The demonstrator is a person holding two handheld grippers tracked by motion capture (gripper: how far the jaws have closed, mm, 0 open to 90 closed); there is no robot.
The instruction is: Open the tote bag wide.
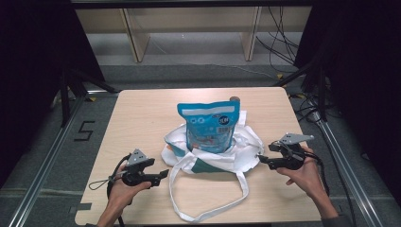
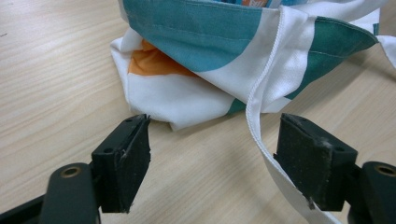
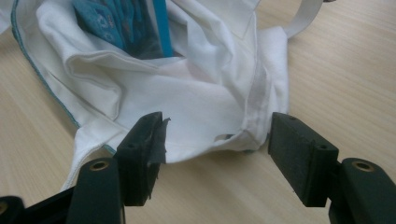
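Jaws spread wide on both sides, gripping nothing. Left gripper [image 2: 212, 161] low over the table [image 1: 142, 118] near its front edge, pointed at the tote bag [image 2: 224, 65], one pad beside the white strap [image 2: 261, 140]. Right gripper [image 3: 217, 156] toward the right edge, framing the bag's white hem. Tote bag [image 1: 213, 158], white with teal and orange patches, slumped mid-table, handle looped toward the front edge. Blue snack pouch [image 1: 209, 126] upright inside the bag's open mouth.
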